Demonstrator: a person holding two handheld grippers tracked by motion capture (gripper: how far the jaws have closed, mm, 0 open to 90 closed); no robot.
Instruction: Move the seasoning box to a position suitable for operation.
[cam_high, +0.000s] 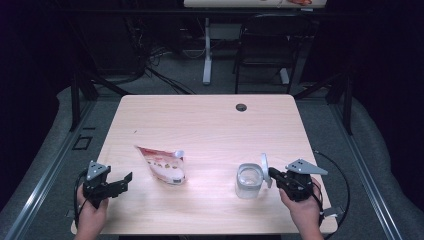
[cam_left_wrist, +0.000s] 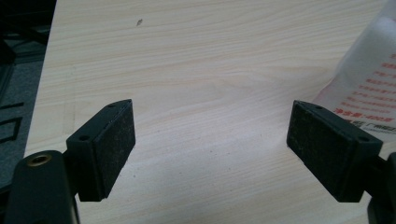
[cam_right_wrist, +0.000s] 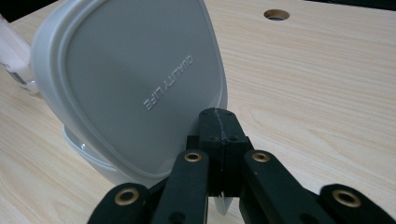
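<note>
My right gripper (cam_high: 272, 173) (cam_right_wrist: 218, 123) is shut on the rim of a grey-white plastic lid (cam_high: 264, 170) (cam_right_wrist: 135, 84), which stands on edge and carries raised lettering. The lid leans just right of a clear plastic container (cam_high: 248, 180) (cam_right_wrist: 88, 158) on the wooden table (cam_high: 210, 130). A white and red snack pouch (cam_high: 162, 164) (cam_left_wrist: 369, 79) lies flat left of centre. My left gripper (cam_high: 124, 181) (cam_left_wrist: 210, 144) is open near the front left corner, with bare table between its pads and the pouch just off its right jaw.
A round cable hole (cam_high: 241, 107) (cam_right_wrist: 276, 14) sits near the table's far edge. Beyond the table stand a black chair (cam_high: 265, 45) and a white desk leg (cam_high: 206, 55) on grey floor. The table's left edge (cam_left_wrist: 39, 88) runs close to my left gripper.
</note>
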